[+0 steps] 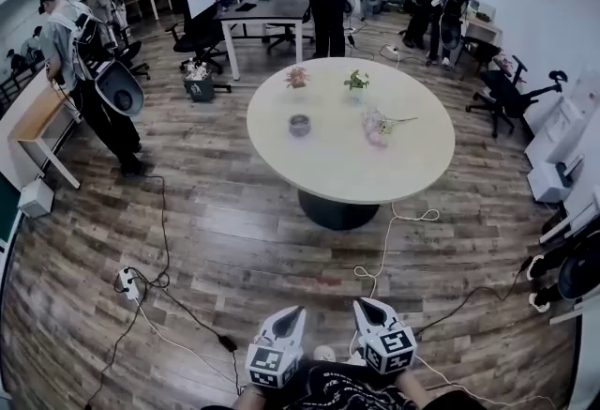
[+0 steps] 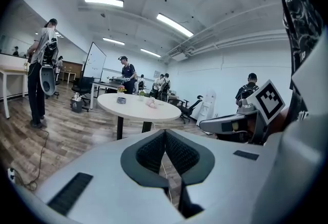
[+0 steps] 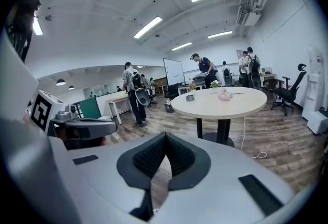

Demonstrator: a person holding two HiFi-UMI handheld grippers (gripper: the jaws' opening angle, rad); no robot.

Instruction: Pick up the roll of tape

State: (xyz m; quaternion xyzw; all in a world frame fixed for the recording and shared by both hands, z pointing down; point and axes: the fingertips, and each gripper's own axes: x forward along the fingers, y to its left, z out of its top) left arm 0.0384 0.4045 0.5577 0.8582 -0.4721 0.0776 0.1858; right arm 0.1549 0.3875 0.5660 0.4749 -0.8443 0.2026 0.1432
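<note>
Tape roll (image 1: 299,125) lies far ahead of closed left fingers (image 1: 289,324) and closed right fingers (image 1: 373,314).

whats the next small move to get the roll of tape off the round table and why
Probably step closer to the round table first. The roll of tape lies on its left part in the head view, while the left gripper and right gripper hang near the body, far short of it, both with jaws shut and nothing between them.
</note>
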